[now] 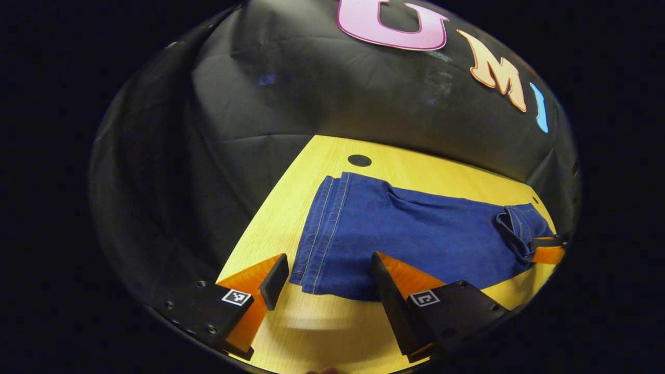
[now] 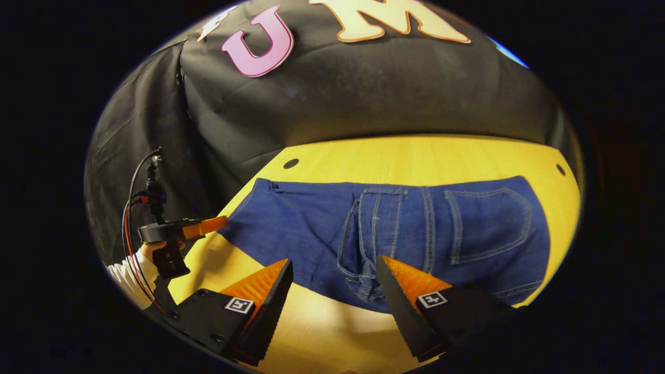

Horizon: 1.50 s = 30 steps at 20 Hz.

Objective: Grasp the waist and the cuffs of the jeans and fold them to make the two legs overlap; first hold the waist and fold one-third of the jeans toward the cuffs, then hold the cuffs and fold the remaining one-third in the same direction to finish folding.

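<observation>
Dark blue jeans lie flat and lengthwise on the yellow wooden table, the legs stacked as one band. In the left gripper view my left gripper is open just above the stitched cuffs, whose near corner lies between its fingers. The right gripper shows far off at the bunched waist end. In the right gripper view the jeans show a back pocket and the crotch seam. My right gripper is open over their near edge. The left gripper, held by a hand, sits at the cuff end.
Black cloth walls close in the table at the back and left. Small dark round holes mark the tabletop near its far corners. A white sleeve and cables hang by the left gripper. Bare table strip lies before the jeans.
</observation>
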Available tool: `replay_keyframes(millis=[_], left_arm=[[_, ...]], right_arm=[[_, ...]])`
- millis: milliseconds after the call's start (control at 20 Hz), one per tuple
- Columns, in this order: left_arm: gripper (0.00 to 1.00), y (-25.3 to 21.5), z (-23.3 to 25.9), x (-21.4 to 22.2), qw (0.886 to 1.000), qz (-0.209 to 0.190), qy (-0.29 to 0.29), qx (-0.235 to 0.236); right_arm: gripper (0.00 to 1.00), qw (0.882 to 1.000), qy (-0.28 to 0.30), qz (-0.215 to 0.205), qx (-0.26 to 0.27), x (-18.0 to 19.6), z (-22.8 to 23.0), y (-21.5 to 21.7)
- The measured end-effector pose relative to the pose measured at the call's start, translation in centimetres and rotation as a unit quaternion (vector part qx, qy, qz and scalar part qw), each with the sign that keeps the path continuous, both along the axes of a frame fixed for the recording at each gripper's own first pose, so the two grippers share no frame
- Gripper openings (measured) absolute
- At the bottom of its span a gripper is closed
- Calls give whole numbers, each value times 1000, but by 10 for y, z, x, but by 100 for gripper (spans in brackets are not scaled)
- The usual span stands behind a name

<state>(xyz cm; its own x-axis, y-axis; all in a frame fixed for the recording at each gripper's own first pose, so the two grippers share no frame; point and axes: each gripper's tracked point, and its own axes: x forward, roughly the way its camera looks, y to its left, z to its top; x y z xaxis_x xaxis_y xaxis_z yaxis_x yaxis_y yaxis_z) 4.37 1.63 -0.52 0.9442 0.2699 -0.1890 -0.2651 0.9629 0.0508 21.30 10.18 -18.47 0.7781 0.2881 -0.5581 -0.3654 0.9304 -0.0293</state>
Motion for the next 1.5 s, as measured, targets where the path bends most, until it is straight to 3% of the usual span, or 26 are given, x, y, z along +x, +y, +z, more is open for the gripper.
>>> replay_keyframes(millis=[100, 200, 250, 350, 450, 700, 750, 800, 900, 1050, 1150, 1350, 1500], left_arm=[[95, -1, -3, -1, 1000, 3, 5, -7], [95, -1, -4, -2, 1000, 7, 8, -16], [95, -1, -4, -2, 1000, 10, 7, -19], [96, 0, -6, 1, 1000, 15, 3, -21], [94, 4, -8, 2, 1000, 21, 5, -15], [92, 11, -9, 2, 999, 36, 8, -11], [84, 13, -8, 4, 999, 37, 3, -11], [84, 16, -11, 3, 999, 35, 1, -14], [63, 26, -13, -1, 999, 31, -13, -25], [20, 41, -16, -3, 998, 21, -28, -49], [8, 47, -24, -5, 997, 17, -36, -60], [0, 50, -21, -25, 996, 26, -43, -73], [0, 37, -15, -10, 996, 40, -27, -73]], right_arm=[[98, 1000, -9, -23, 11, -13, 25, -10], [94, 998, -22, -54, 21, -19, 49, -30], [98, 997, -32, -70, 27, -21, 58, -37], [94, 993, -44, -101, 43, -27, 71, -54], [98, 989, -41, -129, 65, -38, 73, -69], [98, 978, -20, -178, 107, -60, 63, -84], [98, 977, -21, -182, 105, -60, 64, -85], [98, 978, -21, -182, 104, -60, 65, -85], [98, 978, -13, -182, 101, -66, 62, -85], [98, 978, -17, -186, 93, -70, 65, -89], [98, 978, -17, -187, 91, -73, 67, -87], [98, 977, -28, -191, 89, -83, 71, -91], [98, 977, -38, -193, 87, -90, 80, -104]])
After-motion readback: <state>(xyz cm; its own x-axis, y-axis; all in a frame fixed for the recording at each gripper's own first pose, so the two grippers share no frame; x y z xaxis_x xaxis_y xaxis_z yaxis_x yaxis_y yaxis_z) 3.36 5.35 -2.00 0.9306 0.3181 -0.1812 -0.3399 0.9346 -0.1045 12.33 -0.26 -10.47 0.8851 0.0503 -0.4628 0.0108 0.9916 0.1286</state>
